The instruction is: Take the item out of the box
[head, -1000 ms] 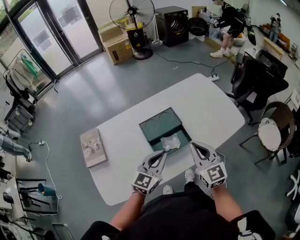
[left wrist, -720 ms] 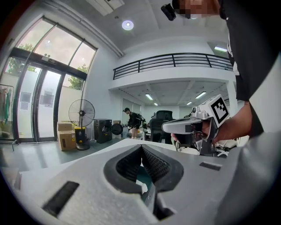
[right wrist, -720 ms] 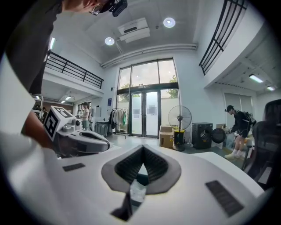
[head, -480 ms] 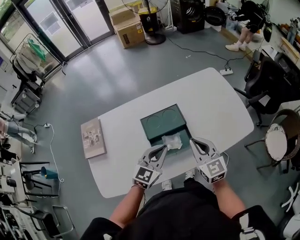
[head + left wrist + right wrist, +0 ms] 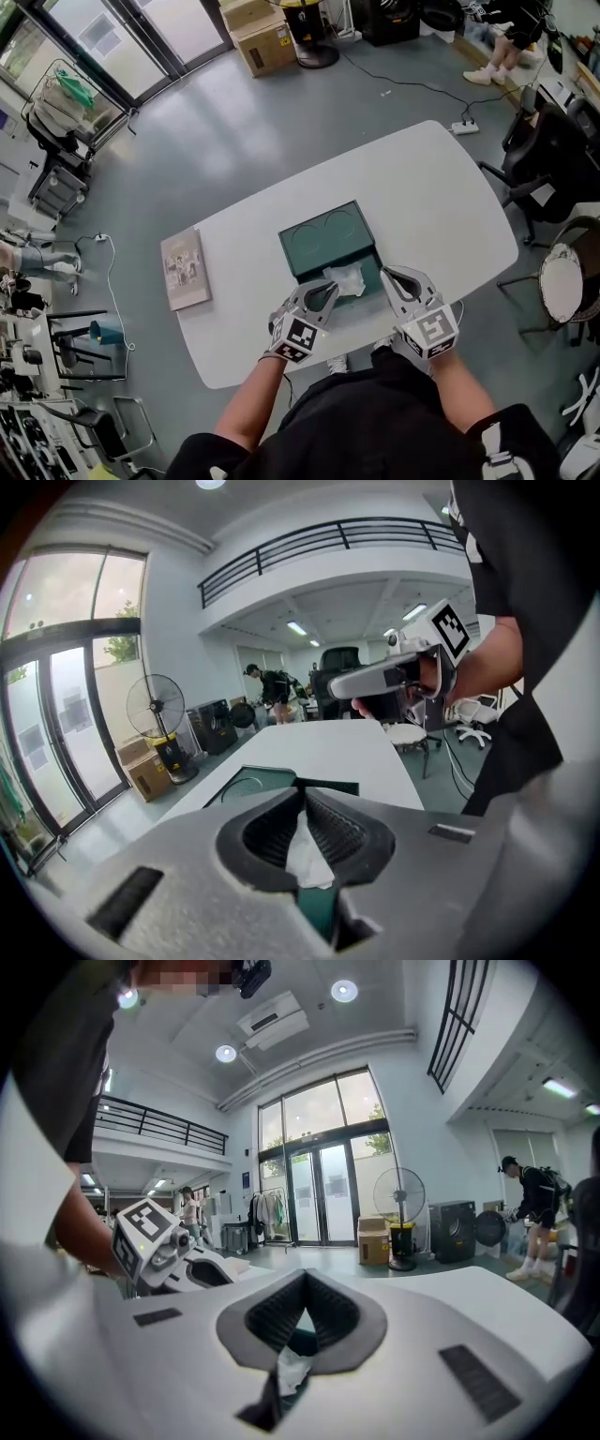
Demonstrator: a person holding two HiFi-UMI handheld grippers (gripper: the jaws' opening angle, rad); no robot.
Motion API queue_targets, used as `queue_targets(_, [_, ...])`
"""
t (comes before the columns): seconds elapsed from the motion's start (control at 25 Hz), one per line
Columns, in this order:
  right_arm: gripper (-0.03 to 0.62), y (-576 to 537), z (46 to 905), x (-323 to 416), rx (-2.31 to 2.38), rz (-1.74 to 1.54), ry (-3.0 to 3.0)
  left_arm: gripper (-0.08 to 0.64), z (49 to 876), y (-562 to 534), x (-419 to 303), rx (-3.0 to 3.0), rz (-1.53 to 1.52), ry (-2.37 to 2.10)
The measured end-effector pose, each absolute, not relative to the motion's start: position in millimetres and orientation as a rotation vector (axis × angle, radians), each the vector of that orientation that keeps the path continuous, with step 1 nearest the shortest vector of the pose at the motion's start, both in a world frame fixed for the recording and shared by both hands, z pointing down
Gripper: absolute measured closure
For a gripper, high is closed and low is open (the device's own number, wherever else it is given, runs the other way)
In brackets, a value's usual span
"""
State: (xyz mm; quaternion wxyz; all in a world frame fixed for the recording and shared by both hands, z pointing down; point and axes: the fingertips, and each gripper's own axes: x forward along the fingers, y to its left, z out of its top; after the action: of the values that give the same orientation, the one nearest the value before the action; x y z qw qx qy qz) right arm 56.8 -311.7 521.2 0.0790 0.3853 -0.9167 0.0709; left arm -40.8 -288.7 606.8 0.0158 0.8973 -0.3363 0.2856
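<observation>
A dark green open box (image 5: 323, 234) lies on the white table (image 5: 431, 206), with a crumpled white item (image 5: 345, 278) in its near half. My left gripper (image 5: 328, 288) is at the item's near-left edge, jaws shut, tips meeting. My right gripper (image 5: 386, 275) is just right of the item over the box's near right side, also shut. The left gripper view shows my left gripper (image 5: 302, 791) over the white item (image 5: 305, 855) and the box (image 5: 248, 785), with the right gripper (image 5: 375, 679) beyond. In the right gripper view, my right gripper (image 5: 305, 1277) hangs over the item (image 5: 292, 1368).
A flat brown book (image 5: 184, 268) lies on the table's left part. Black office chairs (image 5: 553, 141) and a round-seated chair (image 5: 562, 286) stand to the right. A cardboard box (image 5: 267, 47) sits on the floor far back, a trolley (image 5: 56, 159) at the left.
The head view has tilted so the table sits higher in frame. The left gripper's tip has edged closer to the white item. Both grippers otherwise hold their places.
</observation>
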Motion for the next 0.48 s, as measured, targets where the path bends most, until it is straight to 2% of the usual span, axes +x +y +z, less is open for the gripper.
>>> queue_targets(0.04, [0.584,-313.6,521.7,57.2,1.149,0.219,-2.753,0.498,612.2,-290.1,-39.1,2.787,0.929,-1.022])
queue_targets(0.08, [0.584,-315.8,522.4,57.4,1.145,0.226,-2.759,0.492,616.9,-292.2,-37.9,2.784,0.965,-1.007])
queue_targets(0.28, [0.583,-324.0,529.2,58.0,1.124,0.251,-2.770,0.489,639.4,-303.9,-33.8,2.785,1.160,-0.940])
queue_targets(0.48, [0.583,-328.4,537.7,64.0,1.118,0.264,-2.766,0.480,672.1,-302.8,-28.1,2.788,1.481,-0.753])
